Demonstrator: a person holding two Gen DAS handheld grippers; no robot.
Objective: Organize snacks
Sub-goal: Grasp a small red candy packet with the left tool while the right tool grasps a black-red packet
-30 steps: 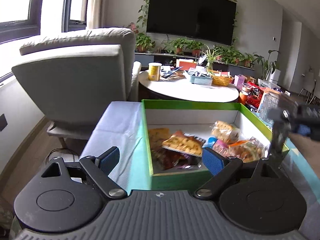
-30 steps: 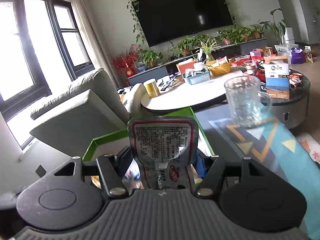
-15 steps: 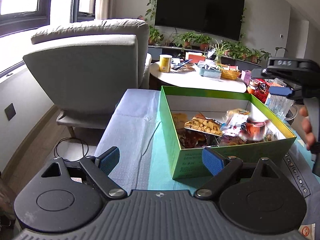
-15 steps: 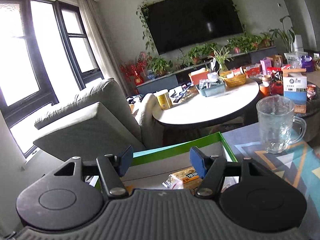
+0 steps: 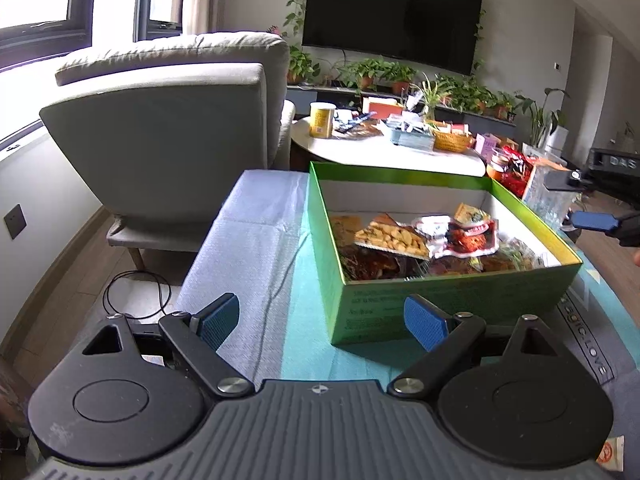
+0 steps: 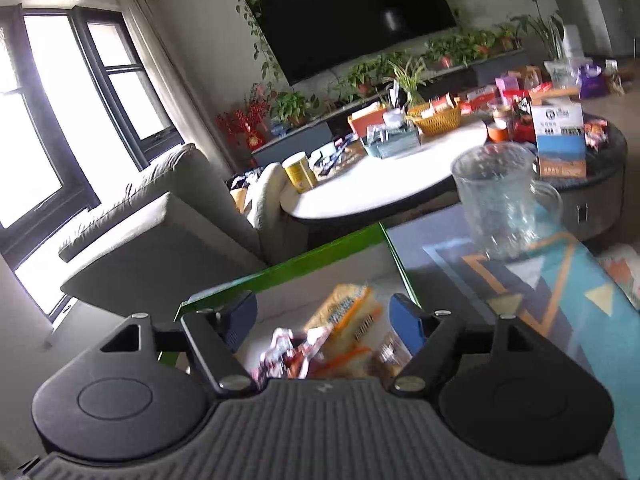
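While both jaws sit spread and empty, right gripper (image 6: 322, 316) hovers over green cardboard box (image 5: 440, 312) of snack packets (image 5: 466, 236); left gripper (image 5: 322, 322) faces its near-left corner.

We see the desk (image 5: 256, 240) draped in a pale lavender cloth on its left part and a teal patterned cloth (image 6: 560, 288) on its right. Directly on it stand the green snack box (image 5: 460, 300), open-topped, and a clear glass mug (image 6: 500, 204), just beyond the box's right wall.
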